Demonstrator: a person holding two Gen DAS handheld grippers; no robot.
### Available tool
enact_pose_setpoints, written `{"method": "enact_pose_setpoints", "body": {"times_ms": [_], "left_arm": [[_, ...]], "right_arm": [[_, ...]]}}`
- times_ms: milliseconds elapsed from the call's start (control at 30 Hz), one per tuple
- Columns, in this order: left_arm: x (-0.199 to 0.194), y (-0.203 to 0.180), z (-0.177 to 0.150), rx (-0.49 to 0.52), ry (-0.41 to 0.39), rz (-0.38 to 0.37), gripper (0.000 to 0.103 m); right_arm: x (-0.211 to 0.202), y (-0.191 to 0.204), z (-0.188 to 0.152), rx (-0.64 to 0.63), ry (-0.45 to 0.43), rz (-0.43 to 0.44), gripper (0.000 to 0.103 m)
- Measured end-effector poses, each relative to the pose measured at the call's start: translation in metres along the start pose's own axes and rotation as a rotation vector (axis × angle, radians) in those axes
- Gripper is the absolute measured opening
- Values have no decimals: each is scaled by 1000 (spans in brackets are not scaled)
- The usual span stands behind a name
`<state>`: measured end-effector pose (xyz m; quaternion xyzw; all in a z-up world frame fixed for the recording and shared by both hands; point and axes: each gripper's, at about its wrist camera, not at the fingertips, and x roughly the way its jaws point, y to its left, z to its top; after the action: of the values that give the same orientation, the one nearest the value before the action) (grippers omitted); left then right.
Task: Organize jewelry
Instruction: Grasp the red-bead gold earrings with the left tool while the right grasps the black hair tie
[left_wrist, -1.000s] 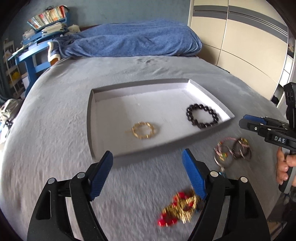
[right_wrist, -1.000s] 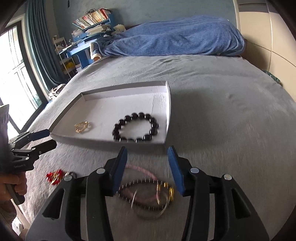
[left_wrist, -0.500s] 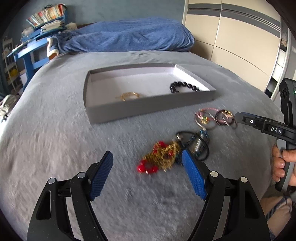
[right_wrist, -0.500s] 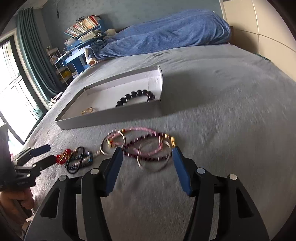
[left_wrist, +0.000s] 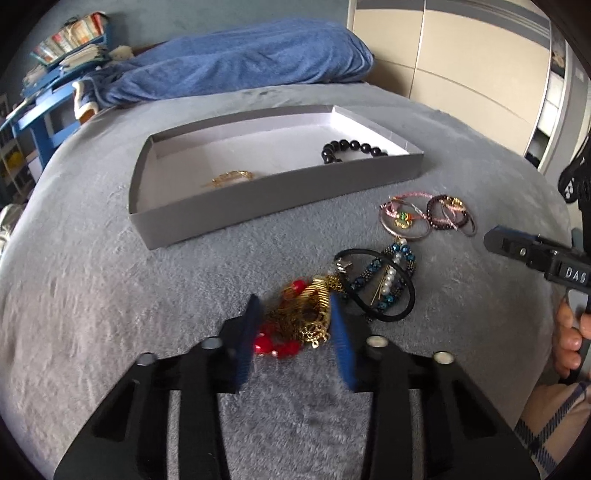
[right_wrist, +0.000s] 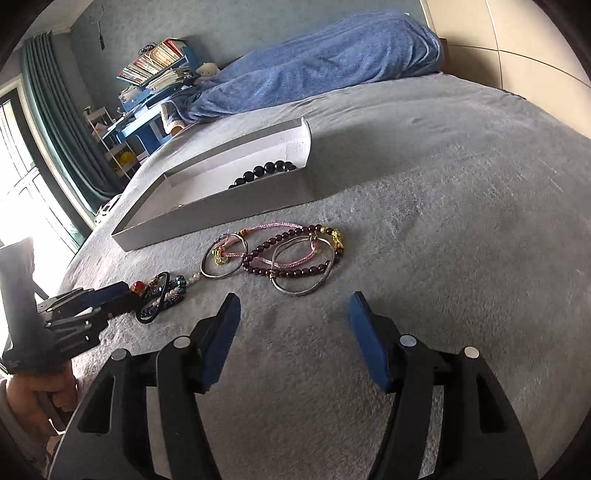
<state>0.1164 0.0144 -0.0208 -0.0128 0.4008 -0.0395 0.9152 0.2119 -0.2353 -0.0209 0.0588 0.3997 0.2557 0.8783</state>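
Observation:
A grey tray (left_wrist: 258, 201) on the bed holds a gold bracelet (left_wrist: 231, 177) and a black bead bracelet (left_wrist: 351, 149). My left gripper (left_wrist: 295, 317) is closing around a gold and red piece (left_wrist: 303, 317) on the grey blanket, its blue pads at either side. Beside it lie blue bead and black band bracelets (left_wrist: 384, 280). Further off lie pink cord, dark bead and silver bangles (right_wrist: 284, 258). My right gripper (right_wrist: 295, 325) is open and empty, just short of those bangles. The tray also shows in the right wrist view (right_wrist: 221, 206).
A blue blanket (left_wrist: 240, 66) is heaped at the head of the bed. A blue desk with books (left_wrist: 55, 92) stands at the far left. Wardrobe doors (left_wrist: 461, 66) are at the right. The grey blanket (right_wrist: 461, 221) stretches away to the right.
My left gripper has moved forward onto the gold and red piece and its jaws have narrowed around it. My right gripper has dropped lower and nearer the bangles, still open.

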Motion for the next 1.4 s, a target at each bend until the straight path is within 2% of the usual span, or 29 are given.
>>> {"method": "enact_pose_setpoints", "body": {"times_ms": [133, 200, 533, 733, 967, 1000, 1167, 1267, 1400], "left_arm": [[-11, 9, -6, -56, -46, -21, 15], [-16, 13, -10, -77, -62, -19, 11], [-42, 35, -25, -181, -174, -57, 10], [-58, 53, -30, -232, -213, -25, 10], [-59, 70, -38, -253, -183, 34, 10], [-57, 70, -41, -257, -175, 31, 10], [-52, 69, -45, -247, -167, 14, 10], [-50, 68, -45, -240, -161, 1, 10], [-47, 66, -44, -235, -146, 2, 24]], "right_arm": [[0, 0, 1, -2, 0, 2, 62], [0, 0, 0, -6, -1, 1, 62], [3, 22, 0, -112, 12, 17, 62], [9, 52, 4, -255, 37, 37, 60], [21, 86, 18, -340, 70, 86, 44], [23, 91, 19, -349, 78, 96, 43], [42, 113, 20, -408, 151, 126, 24], [49, 119, 18, -424, 182, 131, 22], [57, 121, 18, -422, 208, 132, 18]]}}
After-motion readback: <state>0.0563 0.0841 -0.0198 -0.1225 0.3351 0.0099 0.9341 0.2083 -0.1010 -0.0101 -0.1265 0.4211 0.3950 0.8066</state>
